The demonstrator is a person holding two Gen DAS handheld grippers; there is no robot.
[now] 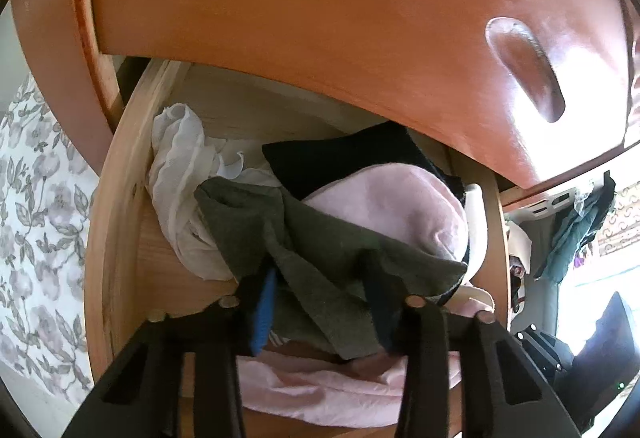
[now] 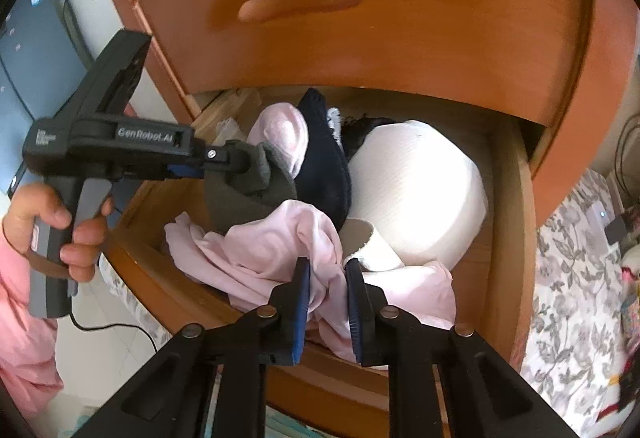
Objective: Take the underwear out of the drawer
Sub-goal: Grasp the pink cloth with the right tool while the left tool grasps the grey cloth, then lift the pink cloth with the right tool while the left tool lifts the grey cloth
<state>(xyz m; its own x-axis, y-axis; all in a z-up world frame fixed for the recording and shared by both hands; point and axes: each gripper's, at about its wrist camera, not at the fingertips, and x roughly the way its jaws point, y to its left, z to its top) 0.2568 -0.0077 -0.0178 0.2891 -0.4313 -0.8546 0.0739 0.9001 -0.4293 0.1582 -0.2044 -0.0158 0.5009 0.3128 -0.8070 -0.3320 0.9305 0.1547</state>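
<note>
The lower wooden drawer stands pulled out, full of clothes. My left gripper is shut on a grey-green piece of underwear, which drapes over both fingers. In the right wrist view that left gripper holds the grey underwear raised at the drawer's left side. At the drawer's front edge my right gripper is shut on a pale pink garment, with a fold pinched between its blue pads. A second pink piece and a dark navy garment lie behind.
A fat white roll fills the drawer's right half. White sheer cloth sits in its far left corner. The shut upper drawer front overhangs the back. A hand grips the left tool. Floral fabric lies to the right.
</note>
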